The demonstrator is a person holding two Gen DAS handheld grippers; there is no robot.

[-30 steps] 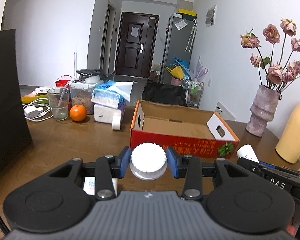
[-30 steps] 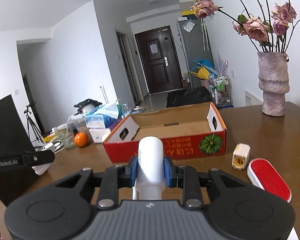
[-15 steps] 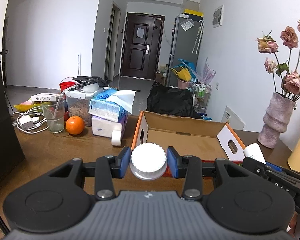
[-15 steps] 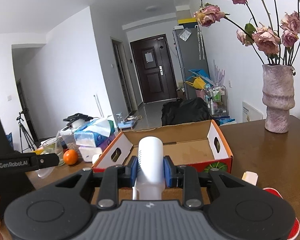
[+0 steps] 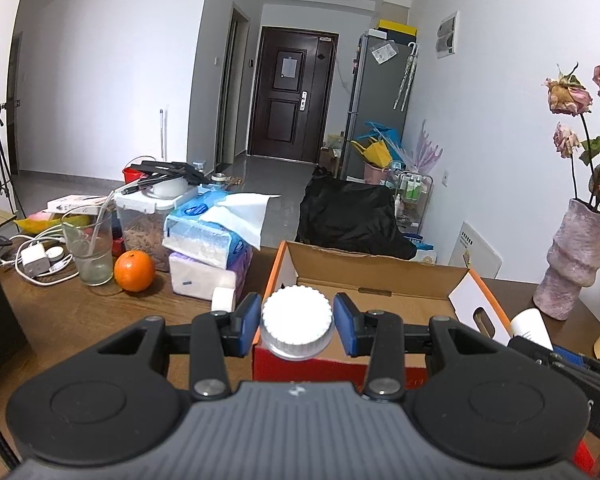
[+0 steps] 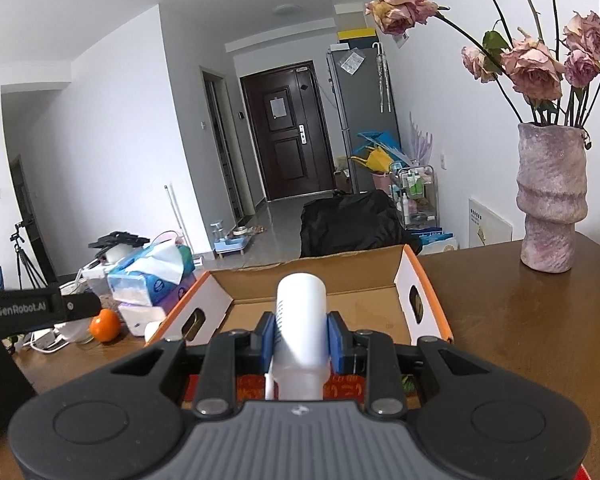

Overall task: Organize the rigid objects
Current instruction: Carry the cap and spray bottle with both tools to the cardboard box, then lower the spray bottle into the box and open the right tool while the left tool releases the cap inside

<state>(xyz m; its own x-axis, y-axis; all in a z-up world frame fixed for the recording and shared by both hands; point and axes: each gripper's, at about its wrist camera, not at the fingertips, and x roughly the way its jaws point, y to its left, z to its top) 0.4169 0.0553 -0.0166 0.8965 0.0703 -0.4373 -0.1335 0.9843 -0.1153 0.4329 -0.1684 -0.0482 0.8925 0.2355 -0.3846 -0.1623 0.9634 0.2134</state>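
Note:
My left gripper (image 5: 297, 325) is shut on a white ribbed-cap jar (image 5: 297, 328), held above the near left edge of the open red cardboard box (image 5: 380, 280). My right gripper (image 6: 301, 338) is shut on a white cylindrical bottle (image 6: 301, 328), held above the near edge of the same box (image 6: 320, 284). The box's brown floor looks empty in both views. The right gripper and its bottle tip (image 5: 532, 326) show at the right of the left wrist view. The left gripper's body (image 6: 40, 308) shows at the left of the right wrist view.
On the brown table, left of the box, lie tissue packs (image 5: 208, 248), an orange (image 5: 134, 266), a glass (image 5: 88, 248), a food container (image 5: 148, 212) and chargers (image 5: 36, 256). A pink vase with dried roses (image 6: 550, 200) stands at the right.
Both grippers have risen and moved forward toward the box with their objects. The box now sits lower and closer in both views; the red brush and small white item have dropped out of sight.

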